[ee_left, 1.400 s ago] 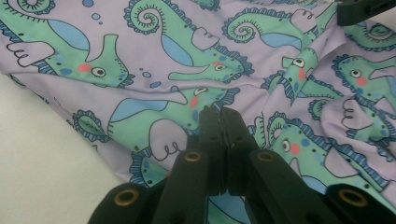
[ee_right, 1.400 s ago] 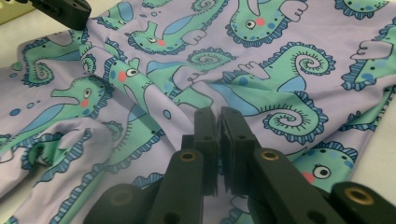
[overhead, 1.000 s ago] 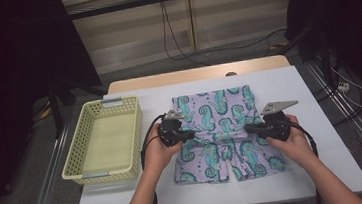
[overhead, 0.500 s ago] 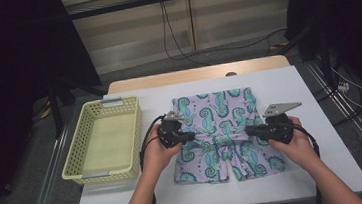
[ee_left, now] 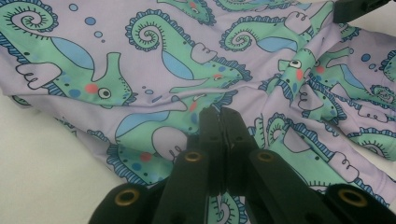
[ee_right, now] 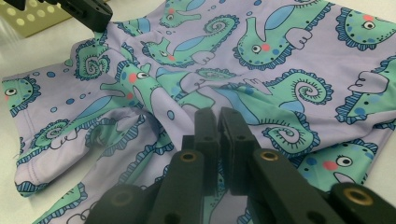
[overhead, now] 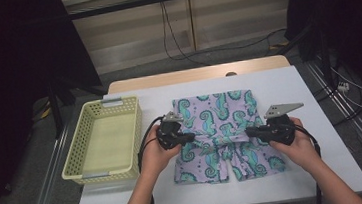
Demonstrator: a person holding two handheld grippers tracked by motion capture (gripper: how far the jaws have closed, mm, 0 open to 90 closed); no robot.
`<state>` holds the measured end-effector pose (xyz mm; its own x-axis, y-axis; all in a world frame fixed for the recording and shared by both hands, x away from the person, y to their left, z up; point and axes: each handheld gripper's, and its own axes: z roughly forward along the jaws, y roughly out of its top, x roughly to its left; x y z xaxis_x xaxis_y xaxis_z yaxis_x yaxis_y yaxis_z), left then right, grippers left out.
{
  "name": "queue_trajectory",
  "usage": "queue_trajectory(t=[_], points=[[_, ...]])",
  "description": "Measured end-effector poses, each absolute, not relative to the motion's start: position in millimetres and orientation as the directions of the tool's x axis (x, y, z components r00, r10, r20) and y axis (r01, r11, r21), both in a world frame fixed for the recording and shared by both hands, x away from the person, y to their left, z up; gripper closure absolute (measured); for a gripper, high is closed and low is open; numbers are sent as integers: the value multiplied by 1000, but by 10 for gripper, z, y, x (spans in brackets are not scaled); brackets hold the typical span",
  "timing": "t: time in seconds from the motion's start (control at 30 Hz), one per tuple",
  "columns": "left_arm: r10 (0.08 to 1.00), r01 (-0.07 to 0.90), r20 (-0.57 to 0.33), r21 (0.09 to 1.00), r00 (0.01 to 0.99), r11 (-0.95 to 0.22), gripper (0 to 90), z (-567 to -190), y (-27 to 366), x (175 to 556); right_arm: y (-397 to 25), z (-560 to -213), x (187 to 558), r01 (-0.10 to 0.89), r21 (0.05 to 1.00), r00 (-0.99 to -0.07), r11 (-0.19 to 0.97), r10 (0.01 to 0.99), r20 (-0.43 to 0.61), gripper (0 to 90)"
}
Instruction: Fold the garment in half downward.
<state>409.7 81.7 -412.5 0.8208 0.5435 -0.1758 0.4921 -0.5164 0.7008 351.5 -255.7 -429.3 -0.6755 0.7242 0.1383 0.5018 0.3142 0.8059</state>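
The left gripper has its jaws pressed together on a fold of the shorts, at their left edge near the middle. The right gripper is clamped likewise on the cloth at the right edge, facing the left one across the garment. Between them the fabric bunches into wrinkles.

The shorts, lilac with green seahorses, lie flat on the white desk, waistband away from the person and legs toward them. In the left gripper view the cloth spreads ahead of the jaws, with the other gripper's tip at the top right corner.

A yellow basket stands just left of the shorts, beside the left hand. Nothing lies between the grippers and the cloth.
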Motion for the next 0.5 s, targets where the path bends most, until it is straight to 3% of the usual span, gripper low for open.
queue_trajectory(t=[0.5], points=[[535, 485, -177, 706, 826, -516, 891, -4117, 857, 4060, -2542, -4254, 3472, 497, 806, -687, 322, 713, 139, 867]])
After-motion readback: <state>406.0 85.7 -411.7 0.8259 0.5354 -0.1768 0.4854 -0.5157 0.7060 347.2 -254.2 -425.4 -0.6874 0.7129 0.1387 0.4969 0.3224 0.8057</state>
